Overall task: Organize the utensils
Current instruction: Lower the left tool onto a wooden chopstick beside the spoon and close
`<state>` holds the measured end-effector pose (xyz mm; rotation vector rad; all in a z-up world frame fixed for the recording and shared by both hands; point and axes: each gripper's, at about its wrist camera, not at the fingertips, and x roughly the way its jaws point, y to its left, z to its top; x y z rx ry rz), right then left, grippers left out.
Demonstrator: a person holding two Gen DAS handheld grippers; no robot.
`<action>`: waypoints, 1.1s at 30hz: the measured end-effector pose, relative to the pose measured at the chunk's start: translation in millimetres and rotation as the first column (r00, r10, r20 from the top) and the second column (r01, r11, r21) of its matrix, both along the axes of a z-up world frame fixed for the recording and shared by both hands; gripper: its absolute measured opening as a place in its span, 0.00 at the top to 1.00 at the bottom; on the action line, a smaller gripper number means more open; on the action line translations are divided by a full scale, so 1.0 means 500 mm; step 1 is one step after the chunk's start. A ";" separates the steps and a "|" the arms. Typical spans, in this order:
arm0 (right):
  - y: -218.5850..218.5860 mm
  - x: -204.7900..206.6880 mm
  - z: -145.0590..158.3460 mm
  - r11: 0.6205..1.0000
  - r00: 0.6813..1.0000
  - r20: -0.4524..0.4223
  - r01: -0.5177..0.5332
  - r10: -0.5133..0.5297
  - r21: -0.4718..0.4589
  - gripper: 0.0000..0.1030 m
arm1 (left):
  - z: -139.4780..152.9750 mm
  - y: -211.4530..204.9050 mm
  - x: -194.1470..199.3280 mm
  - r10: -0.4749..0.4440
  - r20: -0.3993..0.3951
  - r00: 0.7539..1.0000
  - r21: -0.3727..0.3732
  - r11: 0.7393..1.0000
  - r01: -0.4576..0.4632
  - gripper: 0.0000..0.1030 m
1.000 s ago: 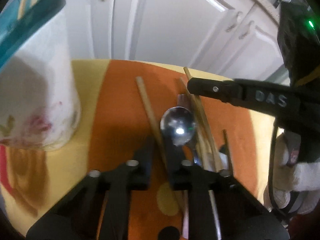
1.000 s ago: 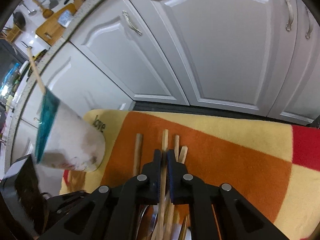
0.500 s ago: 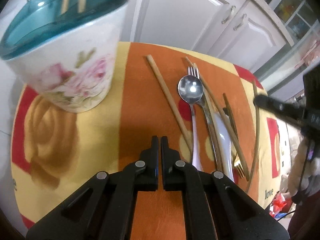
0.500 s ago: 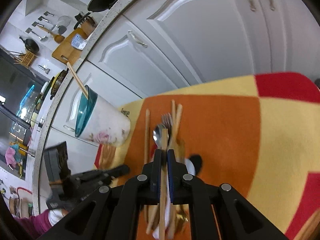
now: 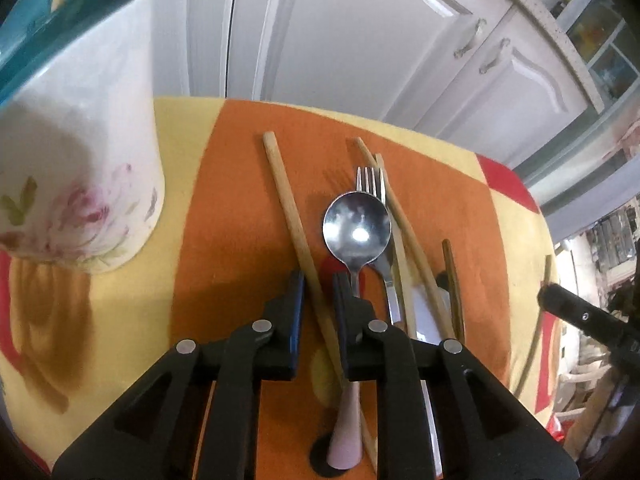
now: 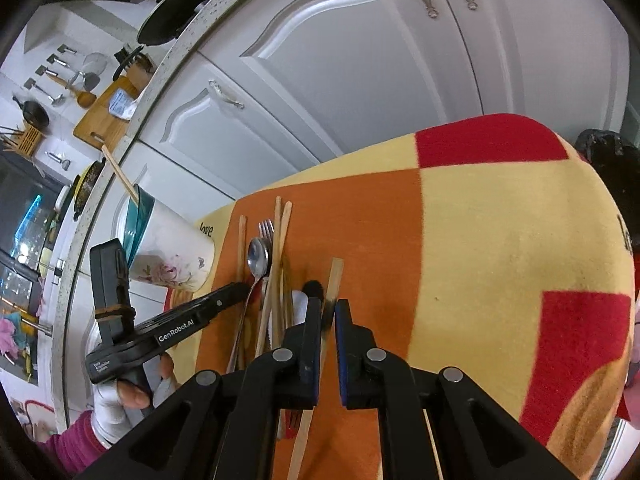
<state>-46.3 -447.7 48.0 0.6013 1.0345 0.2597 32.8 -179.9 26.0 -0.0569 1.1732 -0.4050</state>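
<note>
A floral cup with a teal rim (image 5: 76,152) stands at the left of the cloth and holds chopsticks; it also shows in the right wrist view (image 6: 168,252). A spoon (image 5: 356,228), a fork (image 5: 374,180) and several wooden chopsticks (image 5: 288,208) lie on the orange patch. My left gripper (image 5: 318,280) is slightly open, low over the cloth, its fingers on either side of one chopstick beside the spoon's neck. My right gripper (image 6: 327,306) is raised and shut on a chopstick (image 6: 334,276).
White cabinet doors (image 5: 340,40) stand just behind the table. The patterned cloth (image 6: 500,240) covers the table to its right edge. The left gripper's body (image 6: 160,332) and gloved hand reach in from the left in the right wrist view.
My left gripper dropped closer to the utensils and opened a little around a chopstick. My right gripper lifted away to the right with its chopstick.
</note>
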 end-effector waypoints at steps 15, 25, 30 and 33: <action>0.025 -0.003 -0.038 0.999 0.998 -0.051 -0.036 0.034 -0.030 0.94 | 0.006 0.131 -0.146 -0.140 -0.073 0.987 0.039 0.989 0.143 0.95; 0.027 -0.015 -0.039 0.999 0.998 -0.063 -0.033 0.031 -0.042 0.94 | 0.026 0.100 -0.113 -0.135 -0.024 0.991 0.068 0.988 0.136 0.70; 0.028 -0.031 -0.012 0.998 0.999 -0.032 -0.034 0.033 -0.047 0.94 | 0.021 0.066 -0.060 -0.125 0.004 0.992 0.106 0.987 0.124 0.69; 0.032 -0.040 0.001 0.998 0.999 -0.019 -0.032 0.031 -0.046 0.94 | 0.006 0.040 -0.041 -0.161 0.009 0.987 0.171 0.973 0.157 0.69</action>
